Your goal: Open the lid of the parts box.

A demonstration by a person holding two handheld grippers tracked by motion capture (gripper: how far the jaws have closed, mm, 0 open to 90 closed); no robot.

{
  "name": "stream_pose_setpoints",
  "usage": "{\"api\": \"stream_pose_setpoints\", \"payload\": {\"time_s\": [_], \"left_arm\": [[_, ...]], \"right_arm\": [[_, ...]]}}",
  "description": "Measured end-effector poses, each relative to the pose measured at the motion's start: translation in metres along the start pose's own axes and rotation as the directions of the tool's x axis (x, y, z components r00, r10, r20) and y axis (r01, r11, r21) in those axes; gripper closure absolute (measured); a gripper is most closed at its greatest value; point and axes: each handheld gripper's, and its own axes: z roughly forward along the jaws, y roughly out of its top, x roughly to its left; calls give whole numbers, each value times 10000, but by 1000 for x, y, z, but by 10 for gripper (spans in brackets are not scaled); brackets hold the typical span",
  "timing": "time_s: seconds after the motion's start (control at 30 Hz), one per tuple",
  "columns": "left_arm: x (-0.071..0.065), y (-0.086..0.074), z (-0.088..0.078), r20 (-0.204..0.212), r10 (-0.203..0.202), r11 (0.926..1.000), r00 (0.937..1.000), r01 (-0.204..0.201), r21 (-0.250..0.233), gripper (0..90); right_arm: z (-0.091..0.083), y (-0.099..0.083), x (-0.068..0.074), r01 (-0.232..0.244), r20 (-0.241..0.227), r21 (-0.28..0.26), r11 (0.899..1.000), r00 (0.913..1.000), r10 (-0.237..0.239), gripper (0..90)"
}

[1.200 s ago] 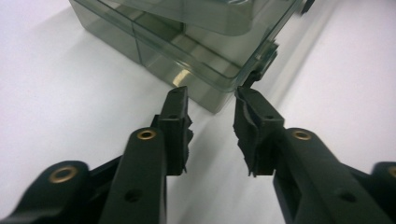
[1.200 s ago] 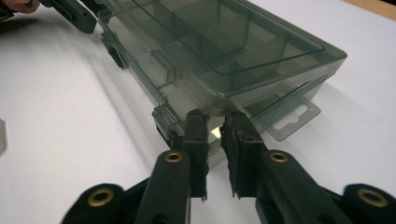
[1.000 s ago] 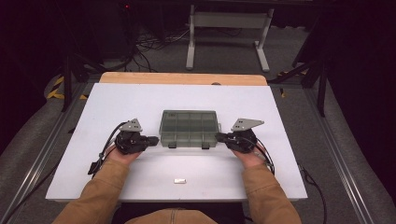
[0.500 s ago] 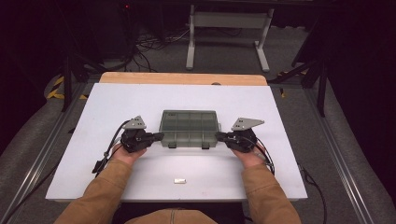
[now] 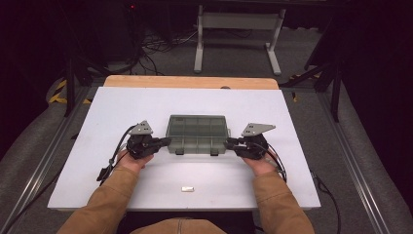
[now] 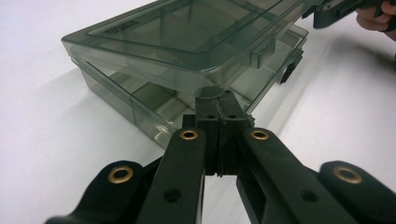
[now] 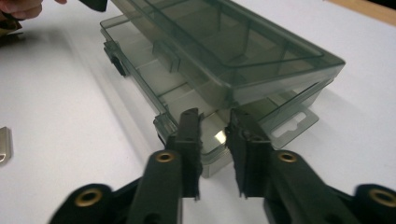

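High view: smoky compartment box (image 5: 197, 133) mid-table, long axis left-right, flanked by left gripper (image 5: 164, 142) and right gripper (image 5: 230, 143), both equally near.

Left gripper view: jaws pressed together under raised lid (image 6: 187, 37), apparently wedging it.

Right gripper view: jaws parted at box end.

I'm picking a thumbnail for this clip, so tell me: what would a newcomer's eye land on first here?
First, the smoky clear compartment box at the middle of the white table, its lid lifted slightly off the base. Next, the two black tools flanking it: the left tool, jaws together, pushes under the lid's edge, while the right tool, jaws apart, meets the opposite end. A small metal piece lies alone near the table's front edge.
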Motion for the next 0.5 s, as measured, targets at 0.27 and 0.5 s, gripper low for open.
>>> {"api": "stream_pose_setpoints", "payload": {"time_s": [0.27, 0.5], "left_arm": [[0, 1, -1, -27, 42, 9999, 10000, -42, -95, 899], [1, 1, -2, -17, 52, 9999, 10000, -52, -98, 899]], "right_arm": [[3, 3, -6, -91, 132, 240, 9997, 9999, 88, 452], [5, 13, -11, 301, 653, 417, 9987, 9973, -328, 355]]}}
